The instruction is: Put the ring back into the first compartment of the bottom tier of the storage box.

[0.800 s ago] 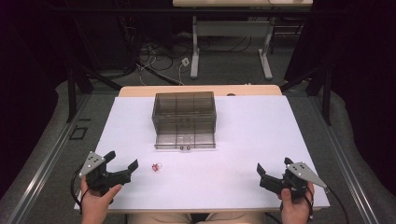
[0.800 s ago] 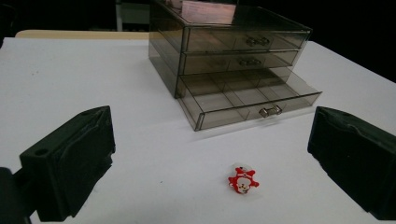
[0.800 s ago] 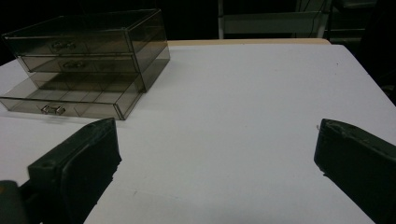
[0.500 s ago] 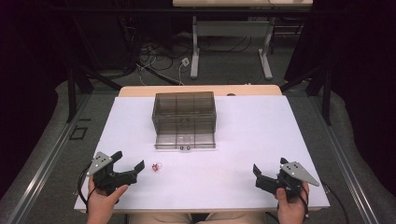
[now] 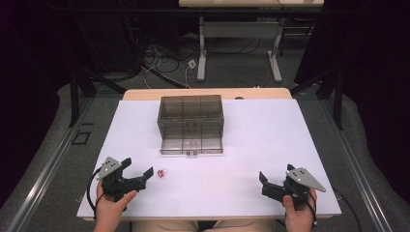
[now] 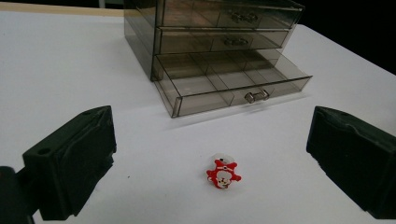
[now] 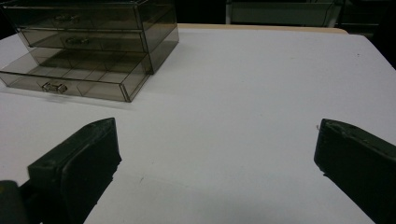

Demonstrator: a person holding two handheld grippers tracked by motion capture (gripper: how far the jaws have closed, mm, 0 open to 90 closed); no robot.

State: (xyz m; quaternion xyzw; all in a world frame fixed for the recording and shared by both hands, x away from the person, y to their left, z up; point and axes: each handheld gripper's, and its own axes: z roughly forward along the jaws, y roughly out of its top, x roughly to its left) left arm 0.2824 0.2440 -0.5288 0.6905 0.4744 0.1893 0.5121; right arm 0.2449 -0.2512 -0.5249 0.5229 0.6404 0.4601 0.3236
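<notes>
The small red toy [image 6: 223, 173] lies on the white table [image 5: 251, 145], just in front of the drawer box's [image 5: 190, 116] pulled-out bottom drawer [image 6: 233, 86]. Since the earlier frames, the left gripper [image 5: 140, 175] has moved closer to the toy, jaws spread wide with nothing between them: a pickup appears imminent. The right gripper [image 5: 265, 182] waits well apart, jaws likewise spread. The open drawer's compartments look empty; the two upper drawers are shut.

Right gripper [image 7: 217, 168] hanging over bare white table [image 7: 243, 93]

Jaws spread wide, nothing between them. Smoky plastic drawer box [image 7: 93, 42] sits far left, bottom drawer [image 7: 70, 79] pulled out.
</notes>
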